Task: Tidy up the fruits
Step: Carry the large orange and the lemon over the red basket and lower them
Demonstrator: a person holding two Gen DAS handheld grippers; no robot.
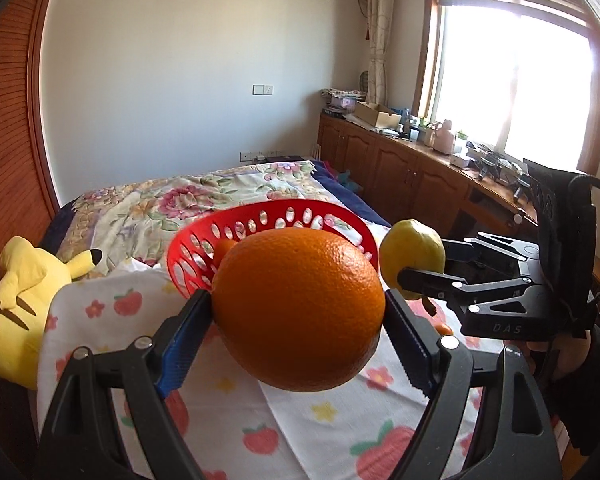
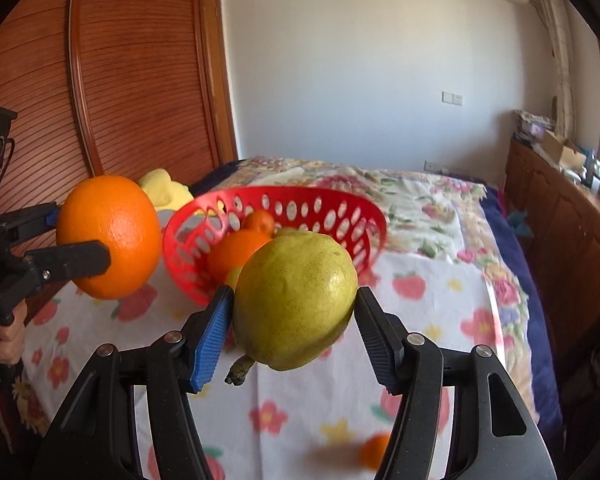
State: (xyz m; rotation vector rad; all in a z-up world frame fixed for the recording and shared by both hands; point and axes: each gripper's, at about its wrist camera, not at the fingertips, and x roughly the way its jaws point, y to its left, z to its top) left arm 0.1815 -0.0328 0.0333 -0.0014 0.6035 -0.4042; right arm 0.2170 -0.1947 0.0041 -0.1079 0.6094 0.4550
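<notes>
Left gripper (image 1: 300,320): fingers clamped on a large orange (image 1: 300,308), held in the air. Right gripper (image 2: 294,320): fingers clamped on a yellow-green pear (image 2: 296,300), stem down. Beyond both sets of fingertips: red basket (image 2: 340,196) on the flowered cloth (image 2: 440,308), holding two smaller oranges (image 2: 236,254). Left of it: yellow plush toy (image 1: 20,304).

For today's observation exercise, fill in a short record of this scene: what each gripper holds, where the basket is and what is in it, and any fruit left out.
left gripper: shut on the orange, held in the air
right gripper: shut on the pear, stem toward the camera
basket: red, perforated, on the fruit-print cloth on the bed
in basket: an orange fruit, a small orange fruit and others, partly hidden
left out: a small orange fruit on the cloth, blurred
</notes>
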